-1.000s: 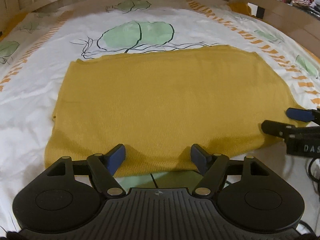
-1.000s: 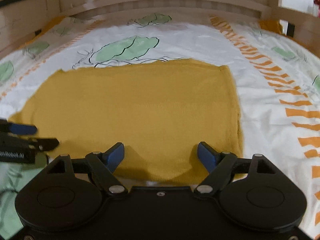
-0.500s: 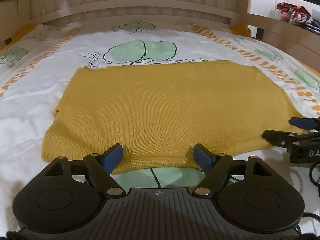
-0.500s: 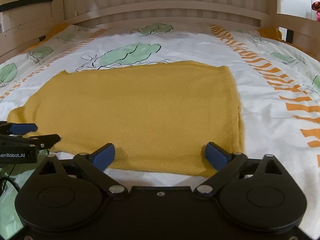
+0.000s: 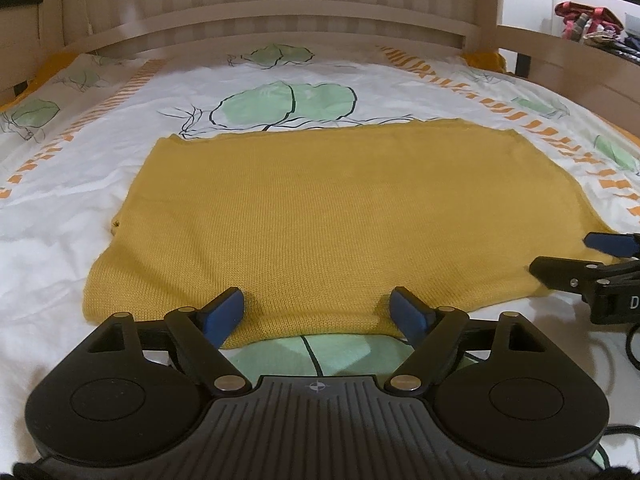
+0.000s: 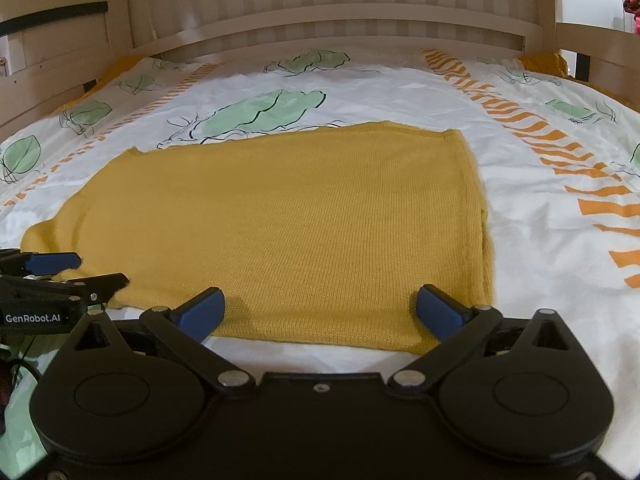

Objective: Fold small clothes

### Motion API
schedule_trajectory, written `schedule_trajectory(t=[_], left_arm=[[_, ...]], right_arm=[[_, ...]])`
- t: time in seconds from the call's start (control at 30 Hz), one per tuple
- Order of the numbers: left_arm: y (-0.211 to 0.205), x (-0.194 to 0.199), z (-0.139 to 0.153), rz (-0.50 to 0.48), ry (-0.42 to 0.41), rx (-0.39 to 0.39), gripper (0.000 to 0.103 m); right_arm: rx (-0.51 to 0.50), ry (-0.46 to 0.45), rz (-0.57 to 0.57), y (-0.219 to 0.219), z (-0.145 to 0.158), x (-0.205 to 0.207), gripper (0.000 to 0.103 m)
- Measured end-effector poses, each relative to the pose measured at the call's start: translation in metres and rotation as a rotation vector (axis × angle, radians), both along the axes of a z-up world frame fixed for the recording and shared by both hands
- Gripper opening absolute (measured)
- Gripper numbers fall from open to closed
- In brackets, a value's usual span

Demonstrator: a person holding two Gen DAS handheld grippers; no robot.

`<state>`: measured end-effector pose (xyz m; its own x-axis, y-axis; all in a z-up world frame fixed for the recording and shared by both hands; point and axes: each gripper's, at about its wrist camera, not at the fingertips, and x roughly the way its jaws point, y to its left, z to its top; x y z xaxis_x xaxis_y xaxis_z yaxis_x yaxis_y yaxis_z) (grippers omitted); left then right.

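Observation:
A mustard-yellow knitted garment [image 5: 328,216] lies flat on the bed, folded into a rough rectangle; it also shows in the right wrist view [image 6: 304,220]. My left gripper [image 5: 318,312] is open, its blue pads at the garment's near edge, holding nothing. My right gripper [image 6: 320,310] is open at the near edge toward the garment's right side, empty. The right gripper shows at the right edge of the left wrist view [image 5: 592,260]. The left gripper shows at the left edge of the right wrist view [image 6: 64,276].
The bed has a white sheet [image 5: 80,184] printed with green leaves and orange stripes. A wooden headboard [image 5: 280,20] stands at the far end, with wooden side rails [image 6: 48,72]. Clutter [image 5: 588,24] lies beyond the right rail. Cables [image 5: 628,344] trail beside the right gripper.
Both grippers have pulled back and tilted up from the garment's near edge, so more of the headboard shows. The right gripper's fingers have spread wider. The garment has stayed flat.

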<state>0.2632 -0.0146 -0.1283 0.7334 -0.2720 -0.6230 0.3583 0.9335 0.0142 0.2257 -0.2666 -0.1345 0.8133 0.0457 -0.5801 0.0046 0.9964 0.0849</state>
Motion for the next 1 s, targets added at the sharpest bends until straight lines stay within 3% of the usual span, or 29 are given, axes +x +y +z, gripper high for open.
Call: schedule_trajectory(t=[0.23,0.43,0.57,0.77,1.0], left_arm=[[0.0,0.0,0.0,0.001,-0.002,0.005,0.081],[0.001,0.001,-0.001,0.002,0.0,0.002,0.082],[0.0,0.0,0.0,0.002,-0.002,0.005,0.083],[0.0,0.0,0.0,0.003,-0.003,0.009,0.083],[0.0,0.0,0.0,0.003,-0.004,0.01,0.083]], right_arm=[[0.07,-0.028,-0.016,-0.01,0.01,-0.009,0.101],[0.195,-0.147,-0.167,-0.045,0.043,-0.029,0.102],[0.316,-0.08,-0.206,-0.078,0.044,-0.006,0.102],[0.448,0.08,-0.152,-0.109,0.022,0.042,0.102],[0.576,0.077,-0.06,-0.12,0.006,0.064,0.103]])
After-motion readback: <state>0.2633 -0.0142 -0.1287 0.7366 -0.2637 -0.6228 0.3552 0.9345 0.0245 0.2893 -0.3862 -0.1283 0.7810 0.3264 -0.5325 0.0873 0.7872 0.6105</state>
